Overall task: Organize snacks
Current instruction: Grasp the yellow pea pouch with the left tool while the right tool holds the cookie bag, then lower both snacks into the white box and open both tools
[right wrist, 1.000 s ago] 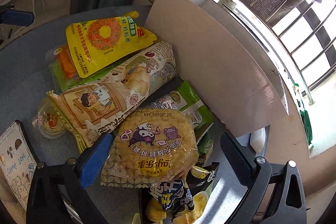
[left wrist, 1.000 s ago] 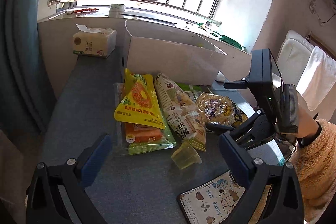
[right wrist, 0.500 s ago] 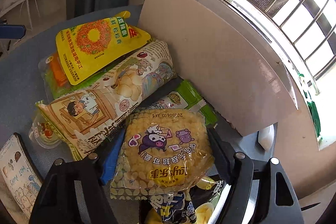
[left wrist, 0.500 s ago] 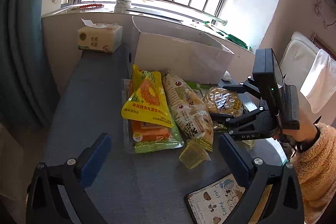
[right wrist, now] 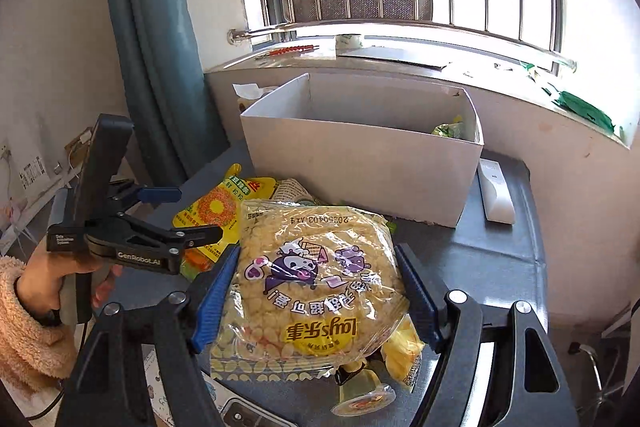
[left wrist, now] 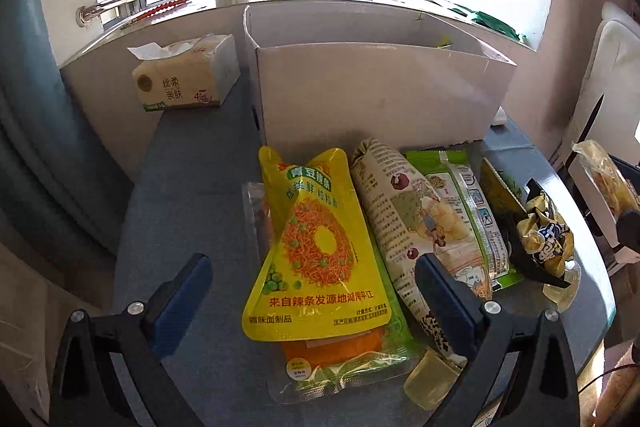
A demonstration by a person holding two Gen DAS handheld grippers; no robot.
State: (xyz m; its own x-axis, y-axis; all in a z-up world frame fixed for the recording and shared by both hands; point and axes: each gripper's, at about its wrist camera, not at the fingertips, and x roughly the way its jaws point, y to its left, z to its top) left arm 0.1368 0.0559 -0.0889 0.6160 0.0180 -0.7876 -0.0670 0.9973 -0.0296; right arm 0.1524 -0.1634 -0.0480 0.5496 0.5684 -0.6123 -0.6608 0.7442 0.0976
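Note:
My right gripper (right wrist: pixel 318 279) is shut on a clear bag of yellow corn puffs (right wrist: pixel 316 311) and holds it above the table, facing the open white box (right wrist: pixel 360 163). The same bag shows at the right edge of the left wrist view (left wrist: pixel 604 175). My left gripper (left wrist: pixel 312 267) stands open just above a yellow pouch (left wrist: pixel 316 239), which lies on a clear carrot pack (left wrist: pixel 340 359). Beside them lie a long beige bag (left wrist: pixel 416 211), a green packet (left wrist: pixel 460 195) and a black-and-yellow bag (left wrist: pixel 544 239). A person's hand in a fleece sleeve holds the left gripper (right wrist: pixel 196 213).
A tissue pack (left wrist: pixel 184 79) sits left of the box. A small jelly cup (left wrist: pixel 430 379) lies by my left gripper's right finger. A white flat device (right wrist: pixel 496 191) rests right of the box, and a green wrapper (right wrist: pixel 450 129) lies inside it. The window sill runs behind.
My right gripper closed on the corn puff bag, lifted it off the pile and rolled level toward the box. My left gripper moved forward over the yellow pouch.

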